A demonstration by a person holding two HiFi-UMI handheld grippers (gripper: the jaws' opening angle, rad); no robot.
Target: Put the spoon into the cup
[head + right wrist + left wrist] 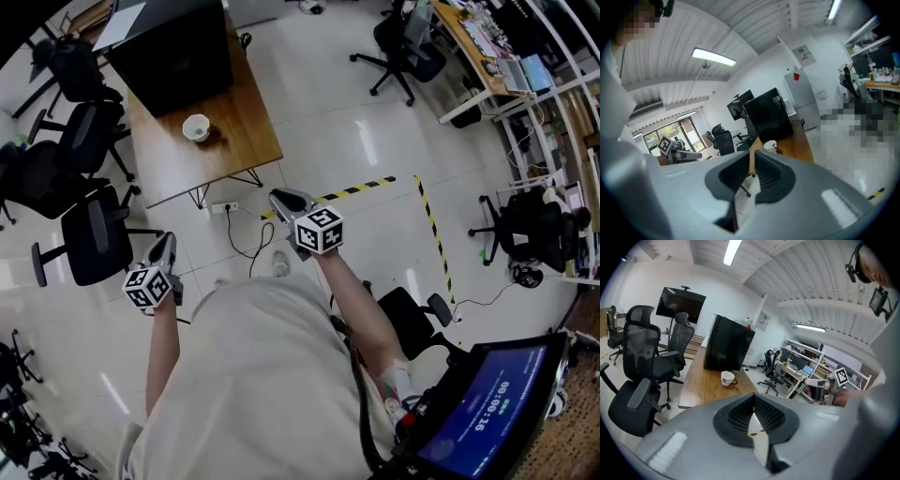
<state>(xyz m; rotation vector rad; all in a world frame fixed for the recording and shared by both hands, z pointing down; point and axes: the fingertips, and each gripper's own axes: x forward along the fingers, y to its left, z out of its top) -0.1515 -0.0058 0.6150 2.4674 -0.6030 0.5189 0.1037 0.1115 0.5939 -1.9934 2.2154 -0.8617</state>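
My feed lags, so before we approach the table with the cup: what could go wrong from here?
1. No spoon is visible in any view; it may need finding first.
2. The left gripper and right gripper are both shut and empty, so they must open before a pick.
3. A cable trails on the floor before the table; feet could snag it.

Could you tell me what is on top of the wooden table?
A white cup and a black box stand on the table. No spoon shows; the box covers the far tabletop.
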